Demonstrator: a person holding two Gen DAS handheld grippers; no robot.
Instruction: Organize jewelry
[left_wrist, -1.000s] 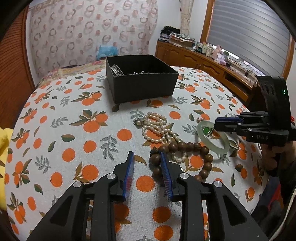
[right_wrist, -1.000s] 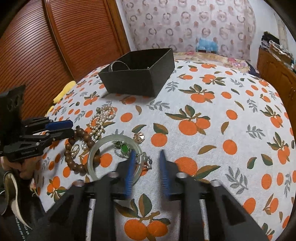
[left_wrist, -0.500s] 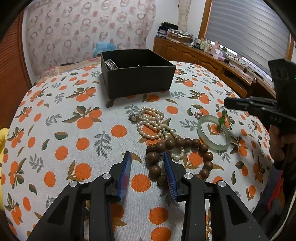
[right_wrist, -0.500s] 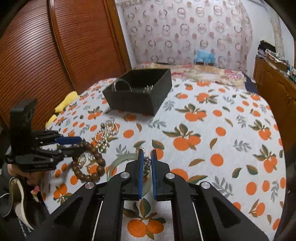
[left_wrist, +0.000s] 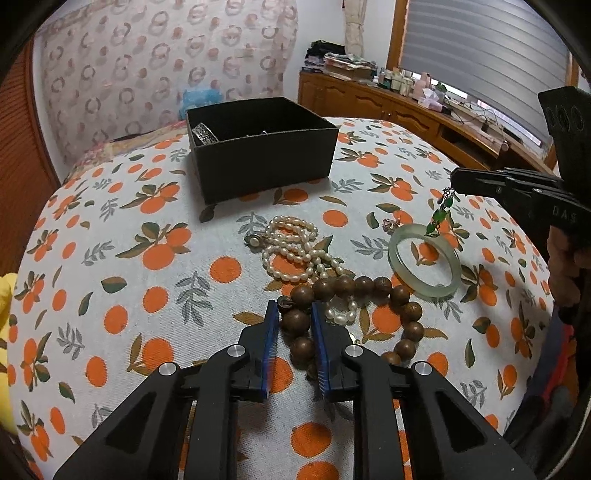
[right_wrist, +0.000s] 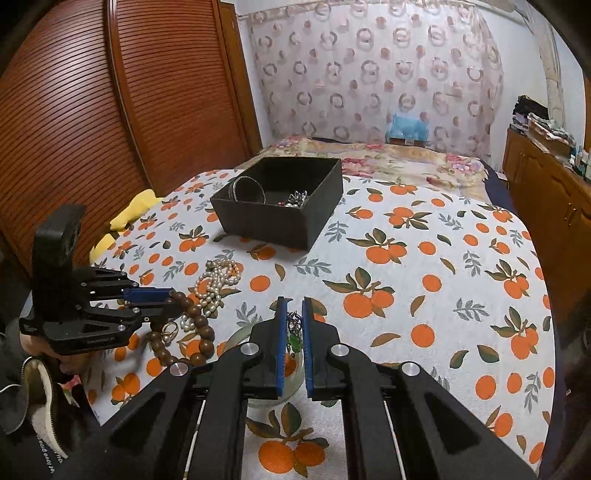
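My left gripper (left_wrist: 294, 309) is low on the table with its pads on either side of one bead of the brown wooden bead bracelet (left_wrist: 400, 295), closed onto it. My right gripper (right_wrist: 294, 303) is shut on a green-stone pendant chain (right_wrist: 294, 334) and holds it above the pale jade bangle (left_wrist: 424, 260); the chain dangles in the left wrist view (left_wrist: 439, 216). A pearl necklace (left_wrist: 291, 247) lies behind the beads. The open black box (left_wrist: 258, 155) stands farther back and holds a silver bangle (left_wrist: 205, 133) and small pieces (right_wrist: 295, 199).
An orange-print tablecloth (left_wrist: 110, 229) covers the table. A small gold ring (right_wrist: 169, 328) lies by the beads and a small pink piece (left_wrist: 389, 223) by the bangle. A yellow cloth (right_wrist: 127, 218) is at the left edge. A wooden cabinet (right_wrist: 546, 206) stands right.
My right gripper closed on the green pendant chain and lifted it off the table. My left gripper moved forward and closed around a bead of the wooden bracelet.
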